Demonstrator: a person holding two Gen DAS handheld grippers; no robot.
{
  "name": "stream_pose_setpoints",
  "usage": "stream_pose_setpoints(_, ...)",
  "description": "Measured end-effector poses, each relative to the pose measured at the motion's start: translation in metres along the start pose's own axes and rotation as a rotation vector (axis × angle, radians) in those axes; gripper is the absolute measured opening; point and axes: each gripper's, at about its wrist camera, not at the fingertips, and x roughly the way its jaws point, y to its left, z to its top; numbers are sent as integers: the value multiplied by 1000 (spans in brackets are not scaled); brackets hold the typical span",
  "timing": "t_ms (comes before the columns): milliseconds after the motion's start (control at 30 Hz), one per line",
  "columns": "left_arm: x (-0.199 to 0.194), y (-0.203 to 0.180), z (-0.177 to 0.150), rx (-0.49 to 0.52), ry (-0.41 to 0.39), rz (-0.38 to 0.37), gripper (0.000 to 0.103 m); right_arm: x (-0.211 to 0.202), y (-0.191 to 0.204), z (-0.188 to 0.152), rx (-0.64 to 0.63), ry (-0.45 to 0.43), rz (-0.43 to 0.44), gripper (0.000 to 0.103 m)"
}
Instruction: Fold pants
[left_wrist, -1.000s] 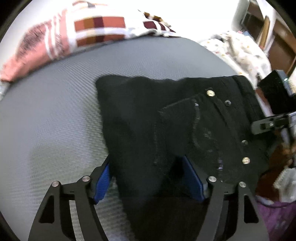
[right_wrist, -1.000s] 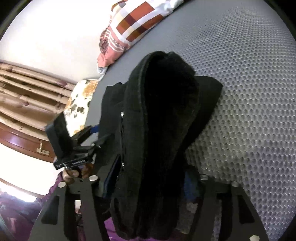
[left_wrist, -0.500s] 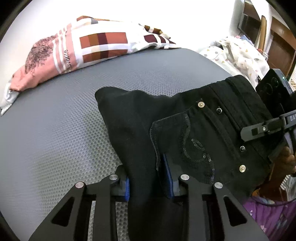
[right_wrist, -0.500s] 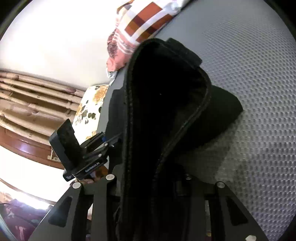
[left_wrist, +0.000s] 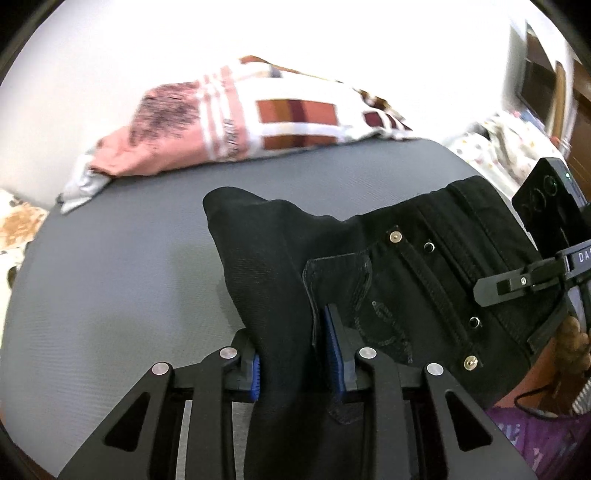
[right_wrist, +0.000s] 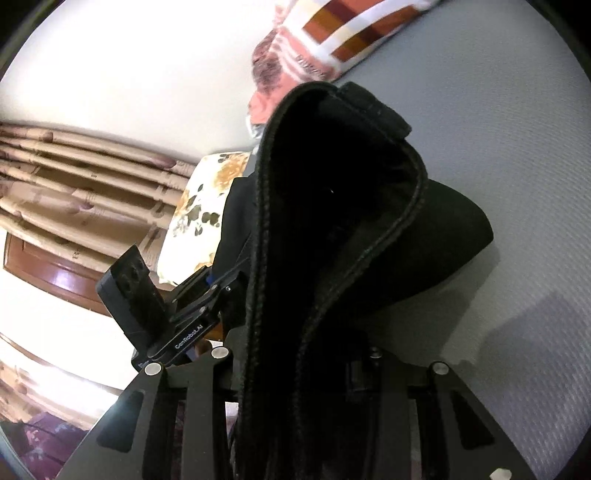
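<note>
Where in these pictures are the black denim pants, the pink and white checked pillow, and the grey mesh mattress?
black denim pants (left_wrist: 424, 258), left wrist view, near the waistband.
pink and white checked pillow (left_wrist: 258, 125), left wrist view, its middle.
grey mesh mattress (left_wrist: 122, 277), left wrist view, bare surface.

Wrist views, close (shared pants)

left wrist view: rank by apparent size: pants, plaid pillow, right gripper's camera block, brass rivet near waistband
1. pants, though nearness to the lens inflates them
2. plaid pillow
3. camera block on the right gripper
4. brass rivet

Both grippers, the left included, are shut on the pants.
</note>
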Motion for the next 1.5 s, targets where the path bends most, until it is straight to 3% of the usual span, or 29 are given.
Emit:
stream_pose_setpoints(367, -5, 100, 31, -70, -75, 149, 29, 91, 45, 72, -69, 38, 69, 33)
stream_pose_setpoints(867, 61, 234, 84, -172, -126, 280, 29, 226, 55, 202, -80, 31, 135, 33)
stream_pose_setpoints(1267, 98, 268, 67, -204, -89, 320, 29, 258, 39, 230, -129, 48, 59, 32)
stream_pose_setpoints(1400, 104, 269, 63, -199, -80, 337, 31, 251, 33, 219, -159, 39, -5, 32)
stream_pose_setpoints(1500, 106, 272, 59, -218, -78, 345, 38, 250, 33, 212, -191, 27, -84, 33)
